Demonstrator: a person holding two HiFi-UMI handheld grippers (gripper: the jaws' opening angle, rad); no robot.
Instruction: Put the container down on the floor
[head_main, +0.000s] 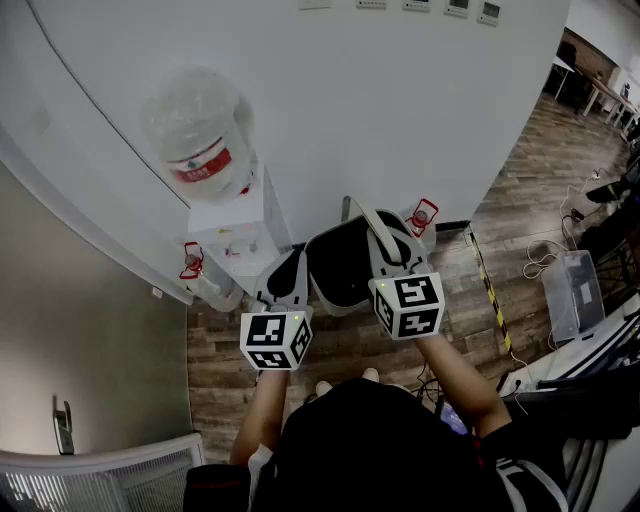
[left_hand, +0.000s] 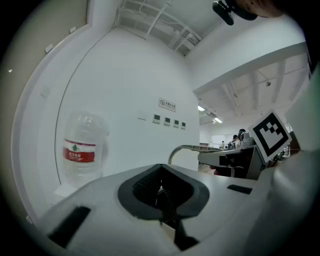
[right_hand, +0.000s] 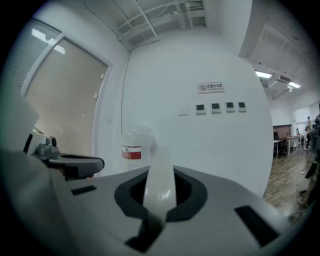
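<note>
The container (head_main: 340, 265) is a grey bucket with a dark inside, hanging in the air in front of the person in the head view. Its pale bail handle (head_main: 368, 222) arches up over it. My right gripper (head_main: 385, 250) is shut on that handle (right_hand: 159, 180), which runs as a pale strip between the jaws of the right gripper (right_hand: 157, 197). My left gripper (head_main: 285, 272) sits beside the container's left side; contact cannot be told. The left gripper (left_hand: 161, 192) has its dark pads together with nothing seen between them. The handle (left_hand: 181, 149) arcs off to its right.
A white water dispenser (head_main: 235, 235) with a big clear bottle (head_main: 200, 135) stands against the wall ahead, left. Clear jugs with red caps (head_main: 190, 265) (head_main: 422, 216) stand near it and behind the container. Wooden floor (head_main: 340, 350) lies below. A clear box (head_main: 572, 290) and cables are at right.
</note>
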